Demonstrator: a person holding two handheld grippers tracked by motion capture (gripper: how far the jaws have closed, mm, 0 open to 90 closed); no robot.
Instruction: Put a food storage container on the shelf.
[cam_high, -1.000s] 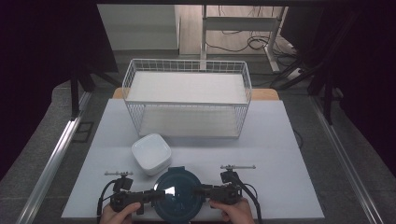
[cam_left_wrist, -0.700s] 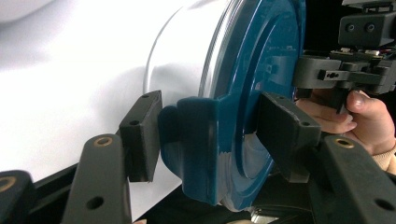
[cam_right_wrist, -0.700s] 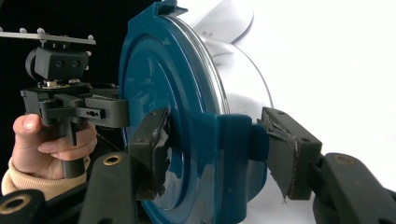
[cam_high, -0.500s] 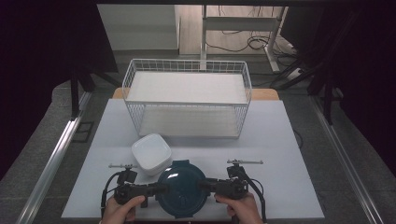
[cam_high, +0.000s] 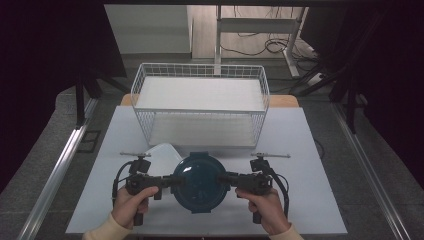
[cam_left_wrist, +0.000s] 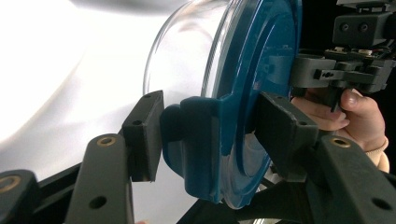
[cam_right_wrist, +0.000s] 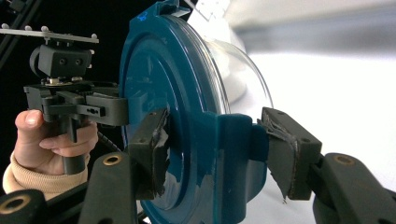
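Above the table (cam_high: 310, 150), gripped the lidded bowl (cam_high: 201, 182) by its clips: left gripper (cam_high: 175, 182), right gripper (cam_high: 226, 179). Half hid the white box (cam_high: 161, 156) behind; glass body unseen from above.

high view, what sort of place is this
Probably a lab or recording workspace, not a home: a white table screened by black curtains, an empty white wire basket set out on it, and loose cables on the floor behind.

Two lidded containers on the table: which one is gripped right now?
The round glass container with the dark blue lid, clamped at its side latches by both grippers. The white square container sits untouched behind it.
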